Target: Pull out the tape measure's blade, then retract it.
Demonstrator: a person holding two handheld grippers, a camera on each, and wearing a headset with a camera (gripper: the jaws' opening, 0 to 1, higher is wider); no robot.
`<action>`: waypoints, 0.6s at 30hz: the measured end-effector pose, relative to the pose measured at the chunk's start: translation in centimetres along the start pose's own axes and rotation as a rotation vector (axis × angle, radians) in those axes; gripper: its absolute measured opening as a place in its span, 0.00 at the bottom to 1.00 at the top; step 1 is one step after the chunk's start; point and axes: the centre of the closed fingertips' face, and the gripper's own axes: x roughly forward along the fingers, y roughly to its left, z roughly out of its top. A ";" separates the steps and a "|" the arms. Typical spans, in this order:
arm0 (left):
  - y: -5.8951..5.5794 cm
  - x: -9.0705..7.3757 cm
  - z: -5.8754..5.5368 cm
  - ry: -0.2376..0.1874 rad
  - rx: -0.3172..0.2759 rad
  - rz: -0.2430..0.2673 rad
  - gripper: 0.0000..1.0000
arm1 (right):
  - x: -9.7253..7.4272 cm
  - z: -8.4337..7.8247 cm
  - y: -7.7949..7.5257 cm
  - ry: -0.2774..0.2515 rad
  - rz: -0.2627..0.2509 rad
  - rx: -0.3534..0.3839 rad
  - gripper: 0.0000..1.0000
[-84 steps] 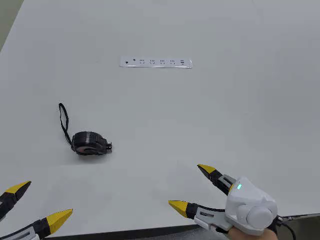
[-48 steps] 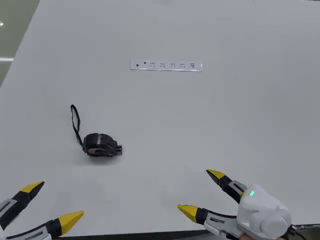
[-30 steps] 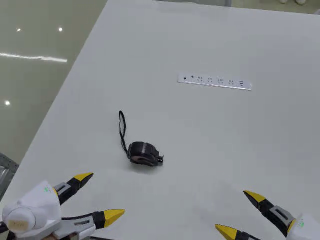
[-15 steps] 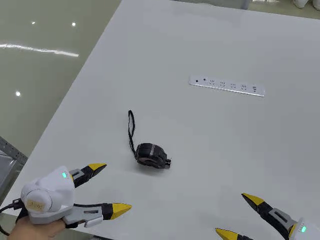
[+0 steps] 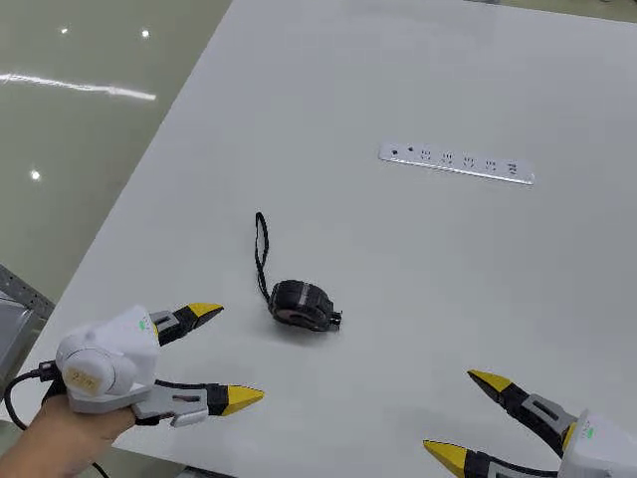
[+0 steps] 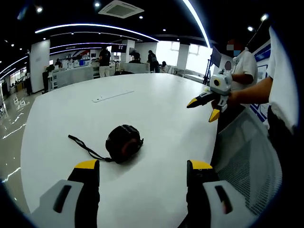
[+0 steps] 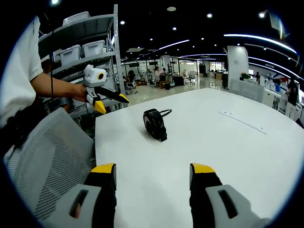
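Note:
A black tape measure lies on its side on the white table, its wrist strap trailing away; its blade is inside the case. It also lies ahead in the left gripper view as the tape measure and in the right gripper view as the tape measure. My left gripper stands open at the near left, short of the tape measure, nothing between its yellow tips. My right gripper is open at the near right edge, also holding nothing. Each appears in the other's view: right gripper, left gripper.
A white power strip lies flat further back on the table. The table's left edge drops to a glossy floor. A mesh chair back and shelving stand near the front edge. People stand in the background.
My left gripper has come up onto the near left of the table, closer to the tape measure. The head camera swung left. The tape measure has not moved.

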 end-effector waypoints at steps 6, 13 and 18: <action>0.6 0.7 0.0 0.026 0.050 -0.025 0.72 | 0.9 0.0 -0.6 -0.001 0.023 0.002 0.62; 1.6 1.5 0.3 0.043 0.072 -0.043 0.71 | 2.0 0.3 -0.9 0.007 0.061 -0.013 0.61; 1.9 2.4 0.1 0.068 0.097 -0.058 0.70 | 2.8 0.5 -1.1 -0.002 0.090 -0.014 0.60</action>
